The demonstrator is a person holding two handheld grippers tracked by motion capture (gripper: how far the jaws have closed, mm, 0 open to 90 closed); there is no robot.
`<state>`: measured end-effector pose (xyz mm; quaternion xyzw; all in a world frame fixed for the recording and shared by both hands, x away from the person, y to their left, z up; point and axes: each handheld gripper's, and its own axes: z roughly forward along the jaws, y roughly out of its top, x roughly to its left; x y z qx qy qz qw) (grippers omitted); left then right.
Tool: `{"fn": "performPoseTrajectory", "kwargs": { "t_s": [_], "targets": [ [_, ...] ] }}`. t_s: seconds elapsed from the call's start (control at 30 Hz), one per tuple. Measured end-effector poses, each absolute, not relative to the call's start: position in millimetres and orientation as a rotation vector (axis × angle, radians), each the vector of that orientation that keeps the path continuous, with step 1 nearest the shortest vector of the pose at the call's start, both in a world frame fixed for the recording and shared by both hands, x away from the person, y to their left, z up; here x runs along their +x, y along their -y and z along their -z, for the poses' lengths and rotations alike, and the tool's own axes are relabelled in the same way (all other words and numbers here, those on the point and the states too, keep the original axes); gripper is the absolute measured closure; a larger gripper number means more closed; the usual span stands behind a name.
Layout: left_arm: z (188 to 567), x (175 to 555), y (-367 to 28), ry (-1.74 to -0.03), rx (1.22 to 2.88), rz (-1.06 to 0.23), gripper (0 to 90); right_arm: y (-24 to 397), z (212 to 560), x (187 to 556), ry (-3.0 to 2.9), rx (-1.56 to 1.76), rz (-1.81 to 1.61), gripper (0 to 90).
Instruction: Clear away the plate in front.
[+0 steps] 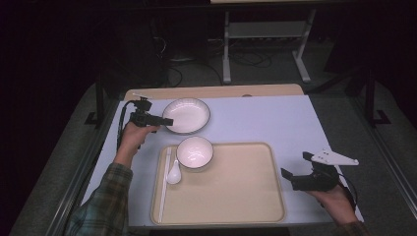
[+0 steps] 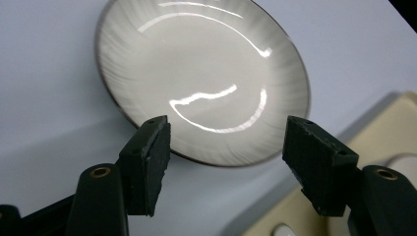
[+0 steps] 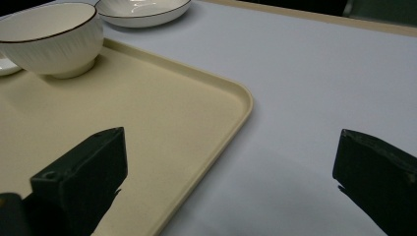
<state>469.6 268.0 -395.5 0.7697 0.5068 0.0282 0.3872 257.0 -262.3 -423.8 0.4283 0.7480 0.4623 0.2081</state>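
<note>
A wide white plate with a dark rim lies on the pale table cover behind the tray. My left gripper is at its left rim. In the left gripper view the plate sits just beyond my open left gripper, its near rim between the two pads, untouched. A white bowl stands in the beige tray, with a white spoon and pale chopsticks to its left. My right gripper hovers open just right of the tray, nothing between its jaws.
The right gripper view has the bowl and plate far off at the top left, past the tray's rounded corner. A wooden table edge runs along the back. Dark floor and a metal stand lie beyond.
</note>
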Motion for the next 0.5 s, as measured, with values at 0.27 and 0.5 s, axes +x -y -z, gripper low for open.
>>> {"fn": "performPoseTrajectory", "kwargs": {
  "t_s": [0.27,0.5],
  "targets": [
    [409.2,491.8,-278.7,-1.391,1.895,-0.044,38.3,263.4,423.9,256.5,-2.081,1.194,-1.288,0.0],
    [426.7,499.9,-279.6,-1.454,1.890,-0.003,43.0,264.4,424.0,256.5,-2.077,1.196,-1.291,0.0]
  ]
}}
